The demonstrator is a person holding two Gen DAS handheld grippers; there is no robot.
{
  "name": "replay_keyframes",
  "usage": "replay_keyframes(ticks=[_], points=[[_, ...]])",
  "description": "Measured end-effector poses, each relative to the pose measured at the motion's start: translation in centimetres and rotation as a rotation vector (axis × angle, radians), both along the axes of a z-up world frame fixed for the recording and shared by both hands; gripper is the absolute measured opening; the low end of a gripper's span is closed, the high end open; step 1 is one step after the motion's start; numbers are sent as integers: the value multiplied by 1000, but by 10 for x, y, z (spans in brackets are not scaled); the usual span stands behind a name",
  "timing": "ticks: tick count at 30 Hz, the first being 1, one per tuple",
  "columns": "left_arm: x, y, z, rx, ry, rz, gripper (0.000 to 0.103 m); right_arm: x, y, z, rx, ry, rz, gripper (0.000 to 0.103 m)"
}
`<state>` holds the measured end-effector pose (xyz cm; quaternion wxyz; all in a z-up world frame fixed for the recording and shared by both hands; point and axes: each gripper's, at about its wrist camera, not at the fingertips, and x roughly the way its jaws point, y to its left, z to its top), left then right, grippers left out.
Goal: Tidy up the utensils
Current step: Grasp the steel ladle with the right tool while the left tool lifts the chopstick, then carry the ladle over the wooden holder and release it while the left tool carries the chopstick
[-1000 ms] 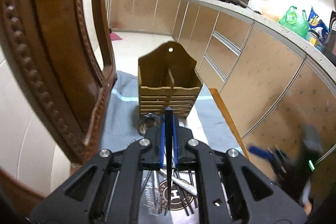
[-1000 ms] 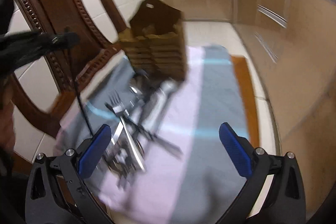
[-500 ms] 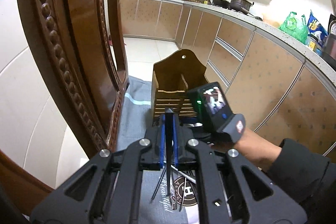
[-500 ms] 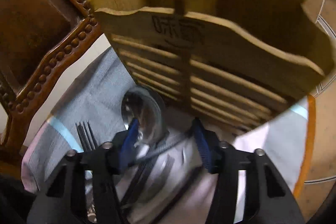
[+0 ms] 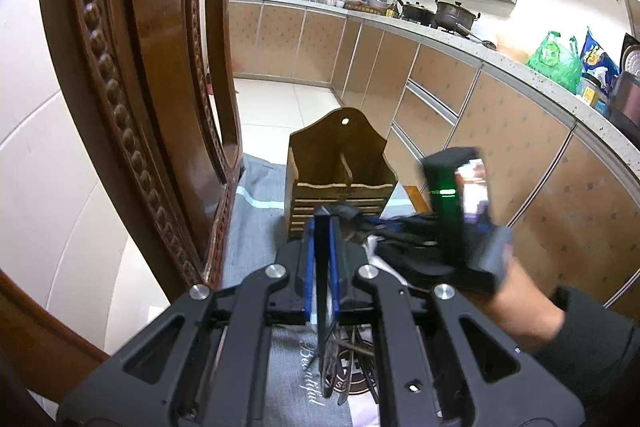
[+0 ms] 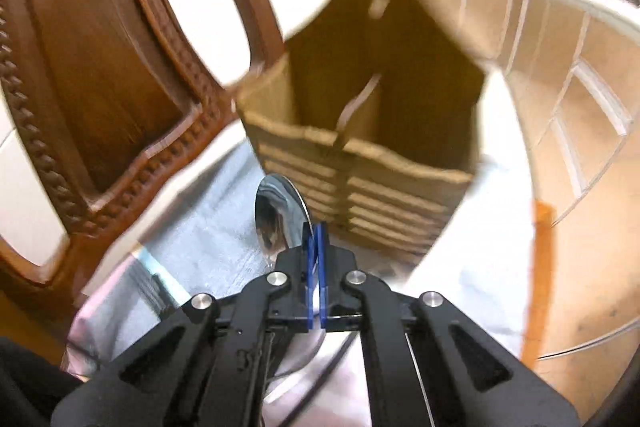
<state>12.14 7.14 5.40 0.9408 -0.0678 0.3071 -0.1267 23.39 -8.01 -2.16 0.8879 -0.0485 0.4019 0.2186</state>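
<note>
Plainly, little is sorted yet: both compartments of the wooden caddy point(image 5: 341, 179) look empty, and most utensils point(image 5: 352, 367) lie heaped on the cloth point(image 5: 256, 223) at six o'clock from it. At nine o'clock stands a carved chair back point(image 5: 132, 75). The left gripper point(image 5: 322, 227) is pressed together on a thin dark utensil handle point(image 5: 322, 307). The right gripper point(image 6: 315, 233) has just been closing; its pads meet, with a spoon point(image 6: 278, 219) at ten o'clock, perhaps pinched, though blur and the jaws hide its handle.
</note>
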Motion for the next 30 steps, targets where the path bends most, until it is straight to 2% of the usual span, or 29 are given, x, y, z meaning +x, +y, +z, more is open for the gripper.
replay_keyframes(ticks=[5, 10, 12, 14, 20, 25, 30], points=[[-10, -3, 16, -18, -33, -16, 6, -34, -15, 53, -53, -238, -117, 2], [-15, 0, 31, -42, -71, -10, 6, -53, -49, 100, -23, -393, -247, 2], [-16, 0, 36, -47, -82, -8, 6, -64, -60, 116, -27, -436, -273, 2], [-20, 1, 43, -47, -100, -10, 6, -86, -70, 138, -33, -517, -303, 2], [-39, -7, 68, -21, -150, -32, 6, -160, -86, 185, -98, -697, -314, 2], [-57, -17, 82, 5, -174, -62, 6, -201, -86, 192, -136, -727, -304, 2], [-60, -22, 83, 10, -173, -70, 6, -220, -101, 188, -151, -704, -318, 2]])
